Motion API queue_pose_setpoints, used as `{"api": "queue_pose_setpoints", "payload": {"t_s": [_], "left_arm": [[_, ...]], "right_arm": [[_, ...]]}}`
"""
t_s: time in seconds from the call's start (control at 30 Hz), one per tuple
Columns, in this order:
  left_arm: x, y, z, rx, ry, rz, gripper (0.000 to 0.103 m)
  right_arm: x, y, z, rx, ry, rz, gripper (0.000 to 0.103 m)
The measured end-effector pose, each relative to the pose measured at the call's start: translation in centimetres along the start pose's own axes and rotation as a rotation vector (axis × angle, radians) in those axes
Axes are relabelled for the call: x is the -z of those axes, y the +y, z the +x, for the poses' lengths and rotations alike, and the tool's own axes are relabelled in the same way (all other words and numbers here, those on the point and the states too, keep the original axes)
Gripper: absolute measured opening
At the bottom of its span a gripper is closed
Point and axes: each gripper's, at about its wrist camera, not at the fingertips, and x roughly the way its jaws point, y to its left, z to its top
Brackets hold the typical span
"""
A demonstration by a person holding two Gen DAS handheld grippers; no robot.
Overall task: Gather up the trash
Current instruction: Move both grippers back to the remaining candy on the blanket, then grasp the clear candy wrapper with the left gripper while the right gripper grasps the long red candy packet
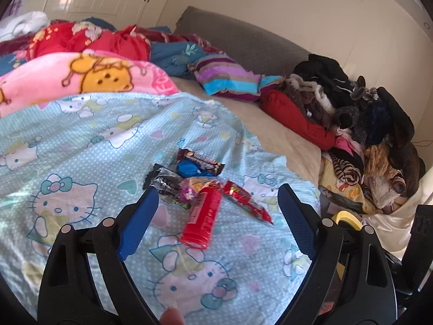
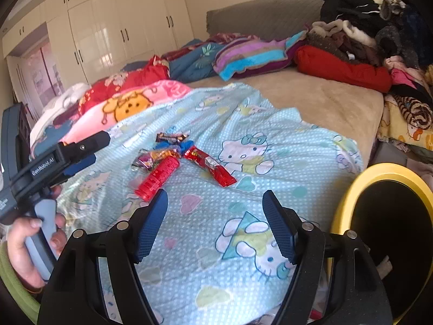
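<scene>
A small heap of trash lies on the light-blue Hello Kitty sheet [image 1: 81, 140]: a red tube [image 1: 201, 216], a red wrapper [image 1: 247, 201], a brown bar wrapper [image 1: 201, 159], a blue wrapper [image 1: 188, 168], a black wrapper [image 1: 162, 181] and a pink-yellow wrapper [image 1: 193, 188]. My left gripper [image 1: 217, 196] is open and empty, its jaws either side of the tube, just above it. My right gripper [image 2: 215, 203] is open and empty, nearer than the heap; the red tube [image 2: 157, 178] and red wrapper [image 2: 209, 166] lie beyond it. The yellow-rimmed bin [image 2: 349, 189] stands at the right.
A clothes pile [image 1: 365, 135] covers the bed's right side. Folded blankets [image 1: 81, 73] and a striped cushion [image 1: 230, 78] lie at the back by the grey headboard [image 1: 243, 40]. The left gripper's body [image 2: 48, 162] and a hand show at left in the right wrist view. White wardrobes [image 2: 121, 27] stand behind.
</scene>
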Motion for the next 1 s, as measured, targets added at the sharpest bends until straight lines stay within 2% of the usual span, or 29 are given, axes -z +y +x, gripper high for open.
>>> {"api": "queue_pose_setpoints", "payload": {"t_s": [0.07, 0.27, 0.4, 0.47, 0.5, 0.57, 0.63, 0.67, 0.77, 0.9, 1.0], "left_arm": [[-0.2, 0.6, 0.9, 0.010, 0.020, -0.011, 0.080], [-0.5, 1.6, 4.1, 0.011, 0.091, -0.015, 0.062], [-0.5, 2.0, 5.7, 0.012, 0.133, -0.025, 0.056], [-0.5, 2.1, 6.4, 0.012, 0.145, -0.025, 0.046], [-0.5, 2.2, 6.8, 0.006, 0.154, -0.025, 0.046], [-0.5, 2.4, 7.3, 0.003, 0.164, -0.031, 0.045], [-0.5, 2.5, 7.9, -0.004, 0.177, -0.028, 0.043], [-0.4, 2.5, 8.2, -0.009, 0.185, -0.026, 0.043], [-0.2, 2.5, 8.9, -0.022, 0.201, -0.019, 0.031], [0.0, 2.4, 9.5, -0.027, 0.214, -0.036, 0.009], [0.5, 1.8, 9.6, -0.016, 0.225, -0.030, 0.007]], "right_arm": [[-0.2, 0.3, 1.4, 0.008, 0.021, -0.020, 0.070], [-1.5, 0.7, 6.2, -0.007, 0.081, -0.060, 0.068], [-2.3, 1.1, 9.3, -0.002, 0.126, -0.094, 0.055], [-2.4, 1.4, 10.6, 0.021, 0.141, -0.118, 0.052], [-2.4, 1.4, 11.2, 0.032, 0.149, -0.125, 0.051], [-2.4, 1.2, 12.2, 0.048, 0.168, -0.130, 0.045], [-2.2, 1.0, 13.4, 0.066, 0.201, -0.135, 0.024], [-2.0, 0.9, 13.8, 0.078, 0.211, -0.135, 0.018], [-1.7, 0.3, 13.7, 0.053, 0.208, -0.098, 0.007], [-0.9, -0.3, 12.2, 0.008, 0.203, -0.041, 0.006], [-0.1, -0.4, 10.7, -0.012, 0.188, -0.020, 0.006]]}}
